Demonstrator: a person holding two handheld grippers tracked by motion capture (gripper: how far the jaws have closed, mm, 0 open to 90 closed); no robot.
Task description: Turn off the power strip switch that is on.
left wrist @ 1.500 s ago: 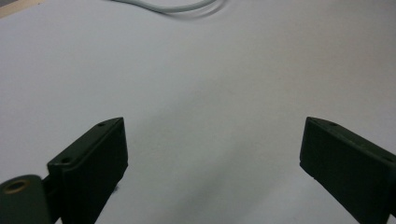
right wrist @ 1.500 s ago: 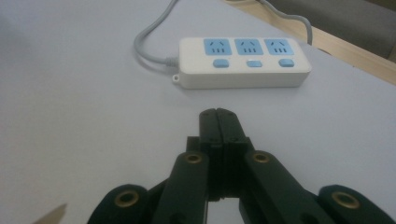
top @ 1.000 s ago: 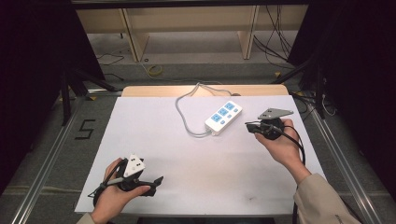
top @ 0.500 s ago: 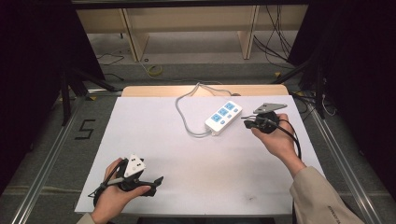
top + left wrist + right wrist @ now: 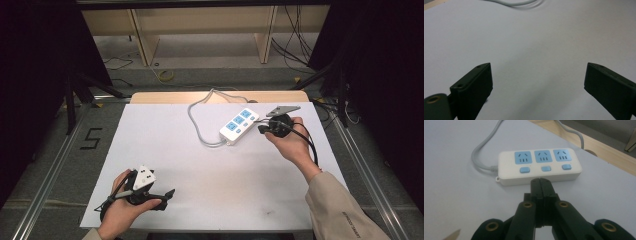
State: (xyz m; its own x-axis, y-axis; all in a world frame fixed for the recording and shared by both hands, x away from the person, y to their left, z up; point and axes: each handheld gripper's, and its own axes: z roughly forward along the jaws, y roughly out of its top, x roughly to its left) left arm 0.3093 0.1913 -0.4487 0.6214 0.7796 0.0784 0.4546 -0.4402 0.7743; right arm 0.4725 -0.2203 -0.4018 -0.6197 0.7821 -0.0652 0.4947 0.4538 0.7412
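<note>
**Closed jaws nosing up to the power strip**

Left hand-held gripper (image 5: 167, 192) resting low at the near left of the counter (image 5: 165, 145), jaws spread wide, nothing between them but bare white surface; well apart from the work.

Power strip (image 5: 239, 126) lying flat toward the far right of the counter, angled, grey cord (image 5: 197, 125) looping off its left end toward the far edge. Probably light, rigid, smooth plastic: likely to skate across the sheet if shoved from one side, and the cord stiff enough to tug it round. Best taken across the narrow body, pads on the two long sides, clear of the three blue switches (image 5: 545, 168); or pressed straight down on one switch.

Right hand-held gripper (image 5: 540, 181) just beside the near long side of the strip, jaws pressed fully together, holding nothing. Tips close below the middle switch; contact with the casing impossible to tell.
</note>
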